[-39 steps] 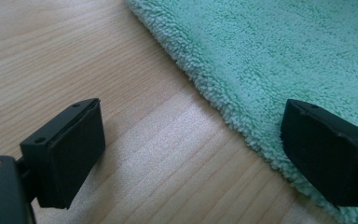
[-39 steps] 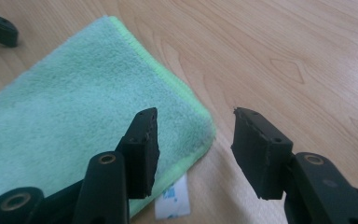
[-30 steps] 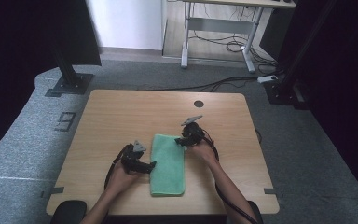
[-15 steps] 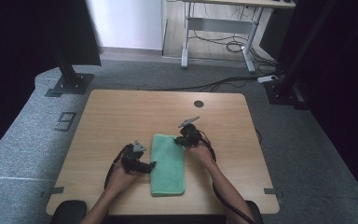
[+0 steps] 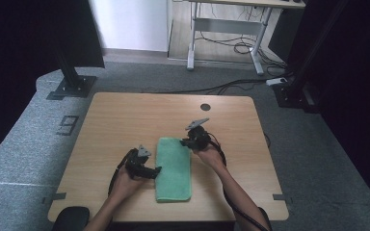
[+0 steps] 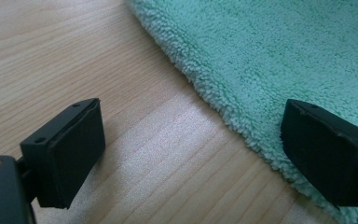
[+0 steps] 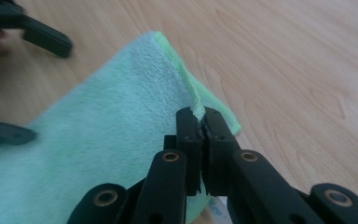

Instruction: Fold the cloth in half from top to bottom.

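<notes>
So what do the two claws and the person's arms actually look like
Both are black handheld tools. The left claw has two blocky black jaws with flat rubbery pads; the right claw shows linked black bars with brass-coloured pivot pins. Each carries a grey three-cornered plate on top and trails a black cable. The forearms are bare, with no sleeves in view.

The towel (image 7: 98,140) pinched in the right claw (image 7: 200,122) is fluffy green terry cloth; the table (image 6: 74,56) beneath is smooth, faintly shiny wood.

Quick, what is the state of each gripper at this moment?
Left gripper: open, jaws wide apart at the edge of the green towel, holding nothing.
Right gripper: closed on the towel's hem.
</notes>
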Tool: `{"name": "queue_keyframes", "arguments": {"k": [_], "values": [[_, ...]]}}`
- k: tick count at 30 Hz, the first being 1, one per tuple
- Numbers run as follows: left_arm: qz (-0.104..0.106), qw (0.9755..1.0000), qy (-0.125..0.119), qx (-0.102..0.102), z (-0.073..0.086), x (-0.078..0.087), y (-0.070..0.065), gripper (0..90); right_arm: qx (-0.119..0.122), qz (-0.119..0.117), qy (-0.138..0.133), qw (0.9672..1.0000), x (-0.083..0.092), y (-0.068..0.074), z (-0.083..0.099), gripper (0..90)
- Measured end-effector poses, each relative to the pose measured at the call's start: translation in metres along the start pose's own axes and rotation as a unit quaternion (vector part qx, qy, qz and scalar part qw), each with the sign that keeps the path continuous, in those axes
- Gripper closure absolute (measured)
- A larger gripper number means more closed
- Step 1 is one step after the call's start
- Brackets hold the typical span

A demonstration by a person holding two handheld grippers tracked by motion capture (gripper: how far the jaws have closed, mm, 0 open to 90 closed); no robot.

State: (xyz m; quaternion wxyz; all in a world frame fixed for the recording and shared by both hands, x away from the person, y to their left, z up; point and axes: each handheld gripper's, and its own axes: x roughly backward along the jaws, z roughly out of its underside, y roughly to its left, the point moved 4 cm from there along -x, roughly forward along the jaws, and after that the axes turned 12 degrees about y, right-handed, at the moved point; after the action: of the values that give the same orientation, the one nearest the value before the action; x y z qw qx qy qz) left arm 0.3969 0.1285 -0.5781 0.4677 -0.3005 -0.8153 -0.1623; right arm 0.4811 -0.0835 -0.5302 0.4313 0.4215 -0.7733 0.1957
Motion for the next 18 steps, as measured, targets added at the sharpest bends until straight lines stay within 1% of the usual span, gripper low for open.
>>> {"name": "queue_keyframes", "arguments": {"k": [5,10,14,18], "values": [[-0.001,1.0000,0.001,0.001,0.000,0.000,0.000,6.7,0.017,-0.002,-0.018,0.9997,0.020,0.013,0.001,86.4],[-0.001,1.0000,0.001,0.001,0.000,0.000,0.000,6.7,0.026,-0.010,-0.031,0.9991,0.038,0.024,0.006,86.4],[-0.002,1.0000,0.000,0.002,0.000,0.000,0.000,6.7,0.034,-0.017,-0.038,0.9986,0.050,0.034,0.012,86.4],[-0.002,1.0000,0.000,0.002,0.000,0.000,0.000,6.7,0.045,-0.024,-0.041,0.9979,0.060,0.046,0.020,86.4]]}}
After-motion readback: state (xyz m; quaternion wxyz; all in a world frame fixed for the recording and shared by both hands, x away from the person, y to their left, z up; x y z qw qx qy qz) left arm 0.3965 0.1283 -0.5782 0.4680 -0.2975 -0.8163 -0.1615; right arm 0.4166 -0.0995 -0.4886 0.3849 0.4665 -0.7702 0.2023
